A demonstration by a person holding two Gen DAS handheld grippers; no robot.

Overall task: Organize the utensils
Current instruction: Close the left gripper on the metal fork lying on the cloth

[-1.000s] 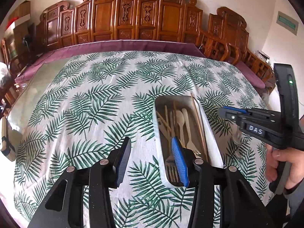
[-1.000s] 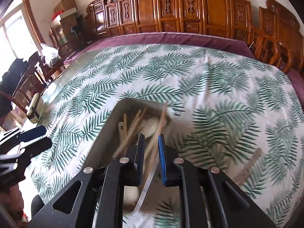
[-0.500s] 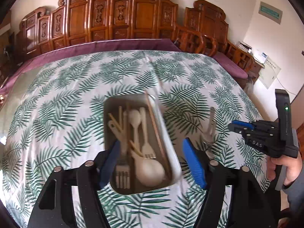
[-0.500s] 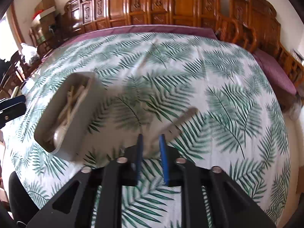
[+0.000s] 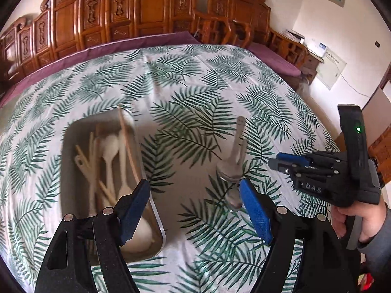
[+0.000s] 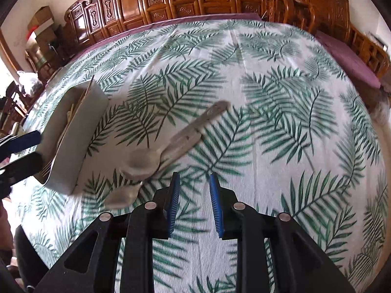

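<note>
Two spoons lying loose just right of the tray (image 5: 156, 222).
L gripper (image 5: 195, 210) has been opening, now wide; R gripper (image 6: 194, 202) has been opening, now a bit apart, both holding nothing. Stacked metal spoons (image 6: 156, 156) may slide if grabbed together.

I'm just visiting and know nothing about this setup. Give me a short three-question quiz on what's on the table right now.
1. True or false: the metal tray on the leaf-print tablecloth is empty.
2. Where do the loose spoons lie? A) inside the tray B) on the cloth beside the tray C) between the left gripper's pads
3. Fill in: the right gripper holds ____.

Key
1. False: it holds pale spoons, a fork and wooden sticks.
2. B: they lie on the cloth, apart from the tray.
3. Nothing: its jaws stand apart over bare cloth.
</note>
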